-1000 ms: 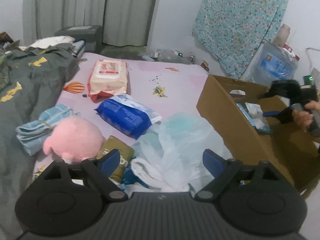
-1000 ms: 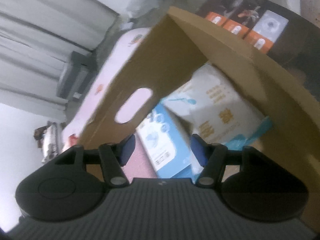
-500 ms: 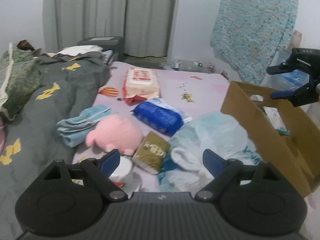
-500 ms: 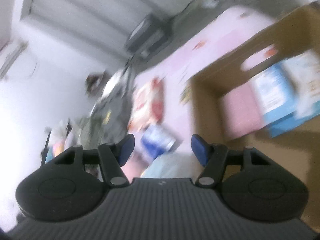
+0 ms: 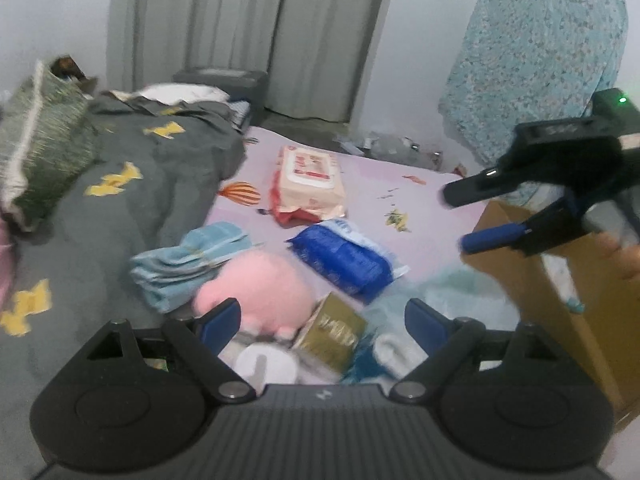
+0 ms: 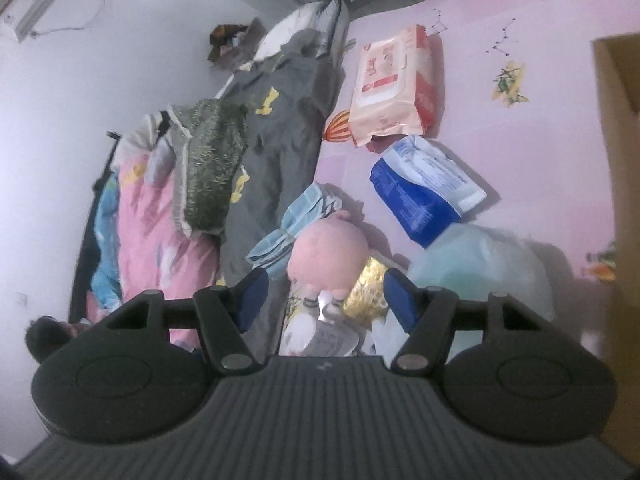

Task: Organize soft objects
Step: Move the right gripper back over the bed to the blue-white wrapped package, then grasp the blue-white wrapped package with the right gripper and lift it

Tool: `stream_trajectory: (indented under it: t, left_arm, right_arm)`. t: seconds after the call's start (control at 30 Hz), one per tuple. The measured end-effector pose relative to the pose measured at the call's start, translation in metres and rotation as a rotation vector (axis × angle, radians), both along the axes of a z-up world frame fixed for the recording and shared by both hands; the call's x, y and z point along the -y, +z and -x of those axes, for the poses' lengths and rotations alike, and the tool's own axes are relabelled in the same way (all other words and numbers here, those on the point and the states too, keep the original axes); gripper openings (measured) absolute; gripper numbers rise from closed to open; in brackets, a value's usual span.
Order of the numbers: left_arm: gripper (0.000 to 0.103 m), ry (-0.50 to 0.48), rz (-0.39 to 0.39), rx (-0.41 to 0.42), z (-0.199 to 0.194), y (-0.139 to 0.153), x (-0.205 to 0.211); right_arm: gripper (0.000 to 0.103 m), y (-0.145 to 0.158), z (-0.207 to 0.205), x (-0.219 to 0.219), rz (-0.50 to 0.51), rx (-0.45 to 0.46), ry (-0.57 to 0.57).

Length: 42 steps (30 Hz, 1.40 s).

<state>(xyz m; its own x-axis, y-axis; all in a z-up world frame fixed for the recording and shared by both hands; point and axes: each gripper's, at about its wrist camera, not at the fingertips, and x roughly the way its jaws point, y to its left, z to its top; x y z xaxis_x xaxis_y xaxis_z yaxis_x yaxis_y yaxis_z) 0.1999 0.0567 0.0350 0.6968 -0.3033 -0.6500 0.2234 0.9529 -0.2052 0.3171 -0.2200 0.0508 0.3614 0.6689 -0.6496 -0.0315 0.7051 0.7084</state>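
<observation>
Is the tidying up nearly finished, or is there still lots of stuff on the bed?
Partly done: the cardboard box already holds something pale. Nothing is in hand; the left gripper and right gripper are both open and empty. Left on the bed: the pink plush toy, blue pack, wipes pack, folded blue towel, gold packet and plastic bag.

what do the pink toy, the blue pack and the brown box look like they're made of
Pink toy: plush fabric, matte and fuzzy, with soft rounded edges.
Blue pack: thin plastic film, probably; it is glossy, creased and printed, with a crimped end.
Brown box: cardboard, by its flat, dull tan walls and stiff straight edges.
</observation>
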Motion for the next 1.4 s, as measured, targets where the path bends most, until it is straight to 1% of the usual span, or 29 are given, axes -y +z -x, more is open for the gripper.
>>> stream_trajectory:
  t: [0.17,0.27,0.37,0.47,0.57,0.6,0.67,0.7,0.77,0.83,0.93,1.03,1.23,1.4]
  left_arm:
    - [0.087,-0.038,0.117,-0.117,-0.060,-0.011,0.014]
    - [0.081,-0.047,0.169,-0.203,-0.099,-0.024,0.025]
    - [0.079,0.015,0.160,-0.282,-0.134,-0.042,0.037]
    - [0.080,0.018,0.135,-0.342,-0.160,-0.059,0.051]
    - [0.079,0.035,0.100,-0.418,-0.183,-0.079,0.059]
    - [0.079,0.042,0.080,-0.424,-0.189,-0.083,0.062]
    - [0.079,0.031,0.033,-0.396,-0.195,-0.083,0.069]
    - [0.079,0.020,0.034,-0.401,-0.198,-0.084,0.071]
    - [0.079,-0.002,0.045,-0.420,-0.206,-0.085,0.075]
    - [0.078,-0.024,0.024,-0.437,-0.212,-0.087,0.080]
    - [0.077,-0.018,-0.009,-0.479,-0.221,-0.092,0.084]
    - [0.079,-0.033,-0.033,-0.515,-0.228,-0.098,0.085]
    - [0.079,-0.009,-0.002,-0.564,-0.240,-0.103,0.081]
    - [0.079,0.015,0.016,-0.546,-0.241,-0.105,0.080]
  right_arm:
    - [0.066,-0.012,-0.041,-0.011,0.080,0.002,0.002]
    - [0.067,-0.027,-0.072,-0.012,0.123,-0.017,-0.004]
    - [0.068,-0.053,-0.102,-0.010,0.156,-0.064,-0.026]
    - [0.068,-0.083,-0.126,-0.001,0.156,-0.119,-0.066]
    - [0.068,-0.105,-0.141,0.003,0.151,-0.142,-0.083]
    - [0.068,-0.112,-0.146,0.004,0.155,-0.145,-0.082]
    - [0.068,-0.124,-0.153,0.003,0.149,-0.164,-0.074]
    - [0.066,-0.130,-0.156,0.004,0.144,-0.177,-0.072]
    - [0.062,-0.139,-0.159,0.004,0.134,-0.196,-0.060]
    - [0.054,-0.144,-0.162,0.003,0.133,-0.200,-0.057]
    - [0.051,-0.147,-0.164,0.004,0.111,-0.207,-0.048]
    - [0.049,-0.150,-0.165,0.004,0.088,-0.214,-0.044]
    - [0.048,-0.158,-0.165,0.012,0.015,-0.243,-0.051]
    - [0.046,-0.163,-0.164,0.012,-0.032,-0.262,-0.049]
